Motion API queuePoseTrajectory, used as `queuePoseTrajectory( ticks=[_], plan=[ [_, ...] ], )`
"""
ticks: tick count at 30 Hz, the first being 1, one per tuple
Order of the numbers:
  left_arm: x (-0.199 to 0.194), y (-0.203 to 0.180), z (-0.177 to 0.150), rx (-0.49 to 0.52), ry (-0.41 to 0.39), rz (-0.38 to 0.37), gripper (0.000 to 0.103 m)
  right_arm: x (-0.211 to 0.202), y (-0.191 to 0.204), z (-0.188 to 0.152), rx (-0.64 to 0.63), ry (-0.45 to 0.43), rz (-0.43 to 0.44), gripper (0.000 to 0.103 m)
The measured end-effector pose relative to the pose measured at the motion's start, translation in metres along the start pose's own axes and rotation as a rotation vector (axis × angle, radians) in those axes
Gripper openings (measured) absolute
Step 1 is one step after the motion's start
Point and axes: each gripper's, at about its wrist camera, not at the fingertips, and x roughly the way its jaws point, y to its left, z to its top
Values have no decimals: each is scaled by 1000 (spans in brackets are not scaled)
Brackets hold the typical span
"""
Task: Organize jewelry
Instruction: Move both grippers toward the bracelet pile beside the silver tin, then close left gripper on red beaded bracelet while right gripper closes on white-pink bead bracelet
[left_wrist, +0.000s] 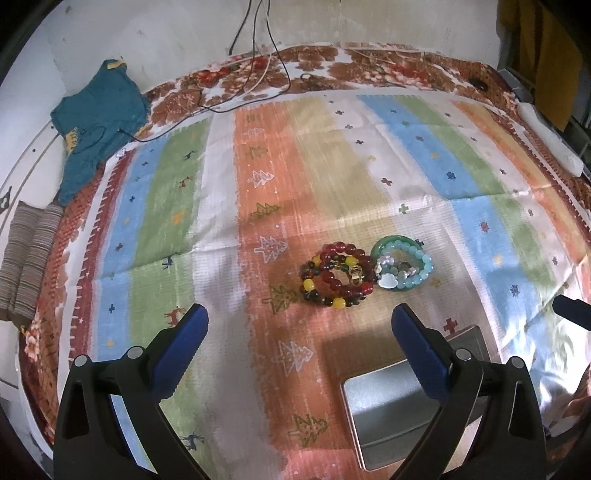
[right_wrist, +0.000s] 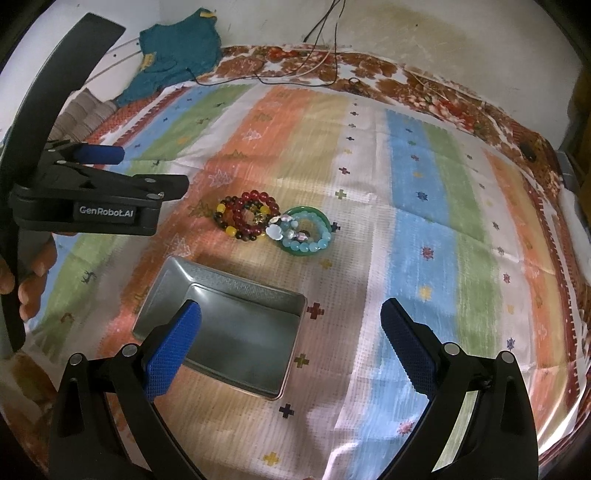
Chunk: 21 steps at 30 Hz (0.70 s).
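Observation:
A pile of red, dark and yellow bead bracelets (left_wrist: 338, 275) (right_wrist: 245, 216) lies on the striped cloth, touching a green bangle with light-blue bead bracelets (left_wrist: 402, 266) (right_wrist: 306, 230) on its right. An empty open metal tin (left_wrist: 391, 410) (right_wrist: 225, 325) sits nearer than the jewelry. My left gripper (left_wrist: 299, 317) is open and empty, hovering short of the bracelets. My right gripper (right_wrist: 290, 314) is open and empty above the tin's right side. The left gripper also shows in the right wrist view (right_wrist: 110, 173), at the left, held by a hand.
The striped cloth (left_wrist: 258, 206) covers a floral bedspread (left_wrist: 369, 70). A teal garment (left_wrist: 96, 122) and a striped folded cloth (left_wrist: 26, 258) lie at the far left. Black cables (left_wrist: 258, 48) run down the wall onto the bed.

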Motion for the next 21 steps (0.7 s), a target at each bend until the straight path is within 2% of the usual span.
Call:
queuePoseTrajectory(
  ticks=[14, 21],
  plan=[
    [32, 9, 17, -40, 76, -33, 97, 20, 1, 13, -28, 46, 1, 99],
    [44, 4, 21, -9, 94, -31, 97, 37, -2, 23, -35, 66, -5, 99]
  ],
)
